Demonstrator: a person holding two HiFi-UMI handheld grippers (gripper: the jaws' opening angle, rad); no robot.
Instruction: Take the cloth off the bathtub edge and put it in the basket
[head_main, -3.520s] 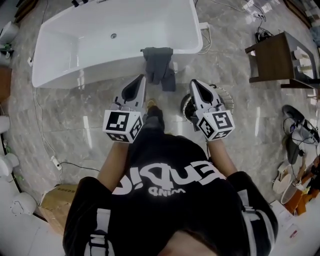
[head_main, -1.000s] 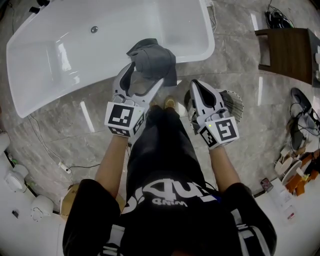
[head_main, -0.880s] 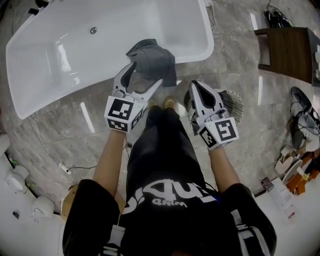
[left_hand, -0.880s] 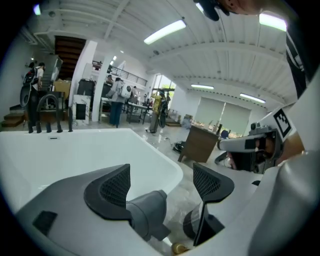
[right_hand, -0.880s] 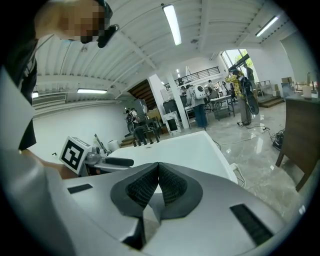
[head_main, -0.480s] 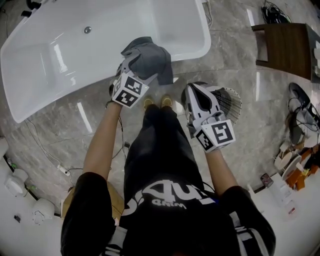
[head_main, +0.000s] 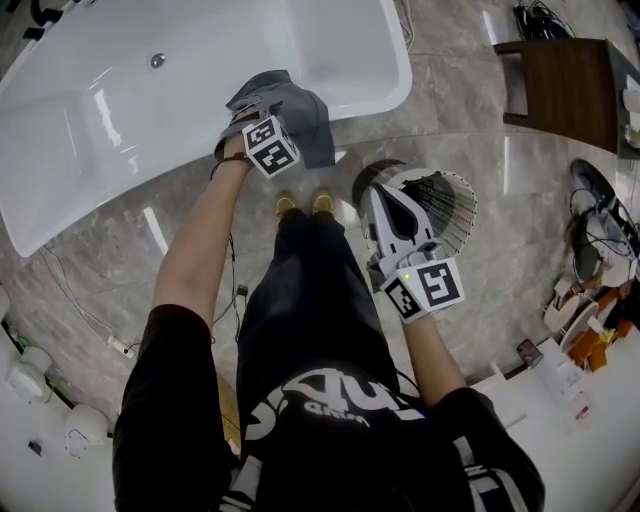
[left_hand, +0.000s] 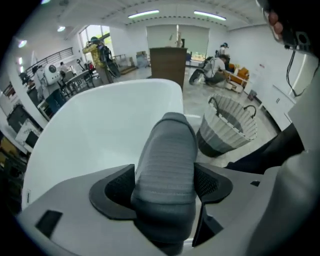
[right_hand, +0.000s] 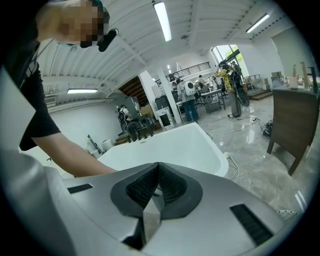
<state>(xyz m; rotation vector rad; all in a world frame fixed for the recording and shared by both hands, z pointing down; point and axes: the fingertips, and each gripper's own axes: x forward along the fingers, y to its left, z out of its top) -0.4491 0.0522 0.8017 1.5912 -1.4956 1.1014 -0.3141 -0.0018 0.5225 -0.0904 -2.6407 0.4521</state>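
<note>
**A:** At the upper middle of the head view, why is your left tool (head_main: 256, 122) on the tub (head_main: 120, 110) rim?

**B:** It's clamped on the cloth (head_main: 308, 118) draped there, so I can lift it off. My right tool (head_main: 384, 192) is pinched closed, empty, held by the basket (head_main: 448, 205) at centre right.

**A:** And the cloth?

**B:** Dark grey, ribbed, folded thick; it bulges between my jaws.

Head view: the left gripper (head_main: 256, 118) had its jaws hidden under its marker cube (head_main: 272, 146) and the cloth (head_main: 305, 120). The right gripper (head_main: 388, 190) covered the basket's (head_main: 452, 210) near side. The bathtub (head_main: 120, 120) ran off the top edge. Left gripper view: distant people (left_hand: 216, 67) were too small to tell apart.
</note>
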